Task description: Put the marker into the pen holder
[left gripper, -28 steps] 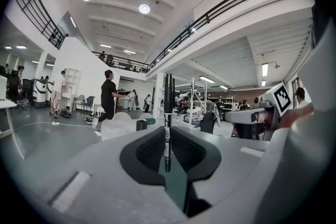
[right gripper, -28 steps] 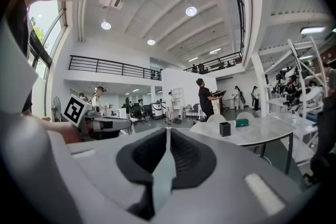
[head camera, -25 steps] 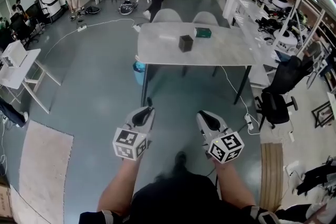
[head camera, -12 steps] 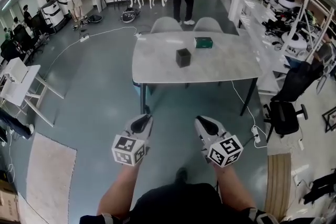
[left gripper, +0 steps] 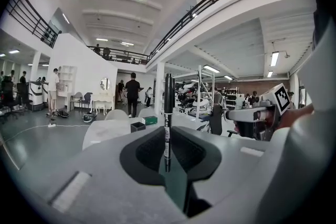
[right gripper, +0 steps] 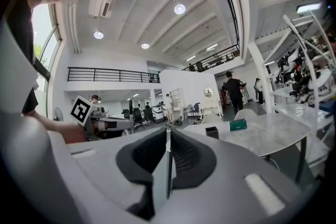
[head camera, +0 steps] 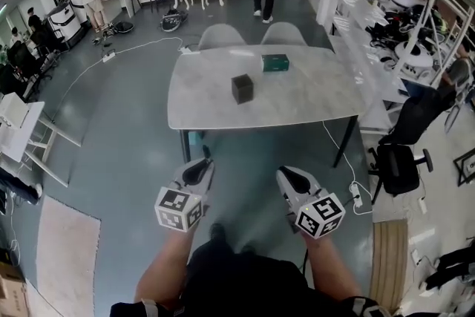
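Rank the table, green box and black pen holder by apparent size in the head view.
1. Table, clearly largest.
2. Pen holder and green box look about alike; the box sits farther off, so unranked.

I wear black clothing across my torso, and a black band with a pale patch [head camera: 147, 305] sits on each arm below bare forearms. My left gripper [head camera: 205, 159] and right gripper [head camera: 286, 174] are smooth, pale grey shells, and their two jaws are lined inside with black ridged pads. Each carries a white cube [head camera: 178, 208] printed with black square markers at the end nearest me.
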`<action>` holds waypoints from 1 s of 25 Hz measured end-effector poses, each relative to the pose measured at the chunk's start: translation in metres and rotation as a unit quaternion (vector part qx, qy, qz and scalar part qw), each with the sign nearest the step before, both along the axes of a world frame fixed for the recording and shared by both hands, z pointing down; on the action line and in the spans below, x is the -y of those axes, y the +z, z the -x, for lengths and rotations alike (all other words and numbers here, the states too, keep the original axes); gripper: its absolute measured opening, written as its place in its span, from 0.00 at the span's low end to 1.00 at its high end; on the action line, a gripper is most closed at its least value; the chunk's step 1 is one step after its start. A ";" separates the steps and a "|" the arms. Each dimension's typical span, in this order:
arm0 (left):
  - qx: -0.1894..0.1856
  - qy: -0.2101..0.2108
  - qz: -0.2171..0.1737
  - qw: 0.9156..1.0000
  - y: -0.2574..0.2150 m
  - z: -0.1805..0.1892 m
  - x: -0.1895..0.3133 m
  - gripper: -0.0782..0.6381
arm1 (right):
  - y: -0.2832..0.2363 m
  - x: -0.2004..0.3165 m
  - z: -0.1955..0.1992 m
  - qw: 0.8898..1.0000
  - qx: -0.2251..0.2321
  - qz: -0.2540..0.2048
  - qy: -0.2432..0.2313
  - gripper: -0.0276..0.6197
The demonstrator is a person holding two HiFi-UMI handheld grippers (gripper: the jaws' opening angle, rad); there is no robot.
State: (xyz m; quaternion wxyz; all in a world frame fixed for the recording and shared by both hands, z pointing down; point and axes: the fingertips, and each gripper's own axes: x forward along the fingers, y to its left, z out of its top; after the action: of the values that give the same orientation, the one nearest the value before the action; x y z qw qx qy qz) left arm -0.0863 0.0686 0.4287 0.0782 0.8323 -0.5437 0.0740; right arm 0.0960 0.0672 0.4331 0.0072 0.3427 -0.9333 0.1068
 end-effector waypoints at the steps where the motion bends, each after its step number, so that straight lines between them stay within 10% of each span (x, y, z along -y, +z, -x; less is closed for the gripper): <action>1: -0.001 0.001 -0.001 1.000 0.000 0.000 0.011 0.17 | 0.004 0.007 0.001 1.000 -0.002 0.004 -0.001 0.08; 25: -0.043 0.075 0.003 0.996 0.010 0.106 0.365 0.17 | 0.013 0.313 0.131 0.998 -0.046 0.043 0.026 0.08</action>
State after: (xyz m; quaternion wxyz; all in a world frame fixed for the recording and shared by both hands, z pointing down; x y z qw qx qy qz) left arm -0.1919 -0.2968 0.4384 0.0980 0.8730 -0.4757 0.0453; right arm -0.0345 -0.2460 0.4461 0.0620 0.3711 -0.9172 0.1312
